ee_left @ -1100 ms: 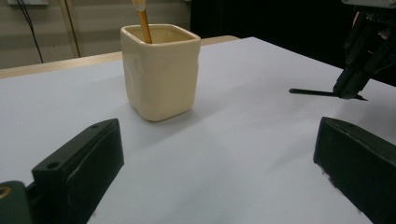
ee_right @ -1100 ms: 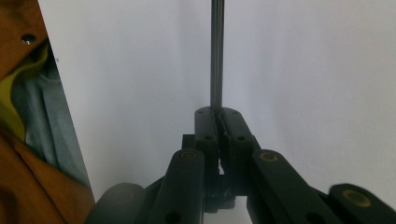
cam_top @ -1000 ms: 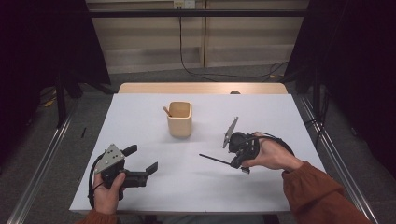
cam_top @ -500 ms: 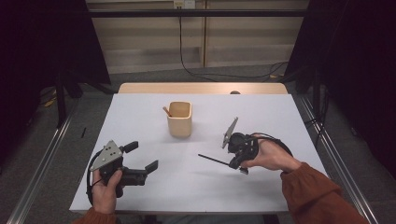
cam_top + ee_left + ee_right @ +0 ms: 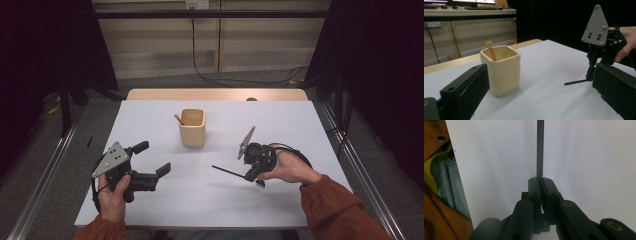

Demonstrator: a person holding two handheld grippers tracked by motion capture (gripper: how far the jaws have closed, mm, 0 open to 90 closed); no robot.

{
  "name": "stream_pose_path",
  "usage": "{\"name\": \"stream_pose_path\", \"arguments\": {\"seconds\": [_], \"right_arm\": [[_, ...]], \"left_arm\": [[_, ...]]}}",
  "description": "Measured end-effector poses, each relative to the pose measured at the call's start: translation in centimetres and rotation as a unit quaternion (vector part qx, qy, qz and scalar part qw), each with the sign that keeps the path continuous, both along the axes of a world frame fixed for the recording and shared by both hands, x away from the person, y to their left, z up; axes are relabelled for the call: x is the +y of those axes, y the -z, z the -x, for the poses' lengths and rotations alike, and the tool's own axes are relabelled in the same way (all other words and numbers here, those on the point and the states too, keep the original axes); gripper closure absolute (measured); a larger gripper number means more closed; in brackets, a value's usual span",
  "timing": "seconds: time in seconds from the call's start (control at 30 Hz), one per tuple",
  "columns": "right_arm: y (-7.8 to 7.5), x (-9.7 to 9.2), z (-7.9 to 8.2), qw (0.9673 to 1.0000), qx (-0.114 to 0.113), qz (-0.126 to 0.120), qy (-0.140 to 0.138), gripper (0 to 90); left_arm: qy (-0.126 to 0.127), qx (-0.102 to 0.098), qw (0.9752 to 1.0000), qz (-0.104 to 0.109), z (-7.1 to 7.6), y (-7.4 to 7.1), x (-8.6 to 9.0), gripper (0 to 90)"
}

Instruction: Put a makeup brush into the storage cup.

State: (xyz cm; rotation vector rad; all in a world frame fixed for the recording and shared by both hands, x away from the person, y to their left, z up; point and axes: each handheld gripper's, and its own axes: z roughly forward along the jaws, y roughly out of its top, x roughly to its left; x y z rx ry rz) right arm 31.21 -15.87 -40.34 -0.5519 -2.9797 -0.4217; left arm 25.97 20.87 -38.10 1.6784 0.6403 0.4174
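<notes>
**Thin black stick gripped over the white table**

The left gripper (image 5: 152, 161) sits at the near left of the white table (image 5: 210, 200), held in the person's left hand (image 5: 114, 192). Its two black jaws stand wide apart with nothing between them, pointing toward the middle of the table.

Just beyond the middle stands a pale yellow cup (image 5: 192, 127), squarish with rounded corners and open on top. A light wooden stick (image 5: 178, 119) with a rounded end leans inside it against the left wall.

To the right of the cup, the right gripper (image 5: 248, 176) is clenched on a black stick (image 5: 227, 171). This stick is thin, straight, dark and plain along its whole length. It juts out of the closed jaws toward the left, low over the table, well apart from the cup. In the right gripper view the stick (image 5: 540, 147) runs straight up from between the pressed-together jaws.
</notes>
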Motion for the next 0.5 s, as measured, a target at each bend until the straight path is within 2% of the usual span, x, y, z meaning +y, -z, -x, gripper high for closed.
{"name": "stream_pose_path", "arguments": {"seconds": [0.17,0.4,0.5], "right_arm": [[0.1,0.1,0.0,1.0000,0.001,0.000,0.002,86.1],[0.0,0.2,0.2,1.0000,0.005,0.001,0.003,86.1],[0.0,0.2,0.2,1.0000,-0.002,-0.004,-0.004,86.1]], "left_arm": [[0.022,-0.001,0.9998,-0.003,-0.4,-0.1,-1.5,0.8],[0.055,-0.007,0.9984,-0.012,-1.2,-1.4,-3.9,0.9],[0.068,-0.001,0.9976,-0.017,-1.5,-1.4,-4.7,0.9]]}}
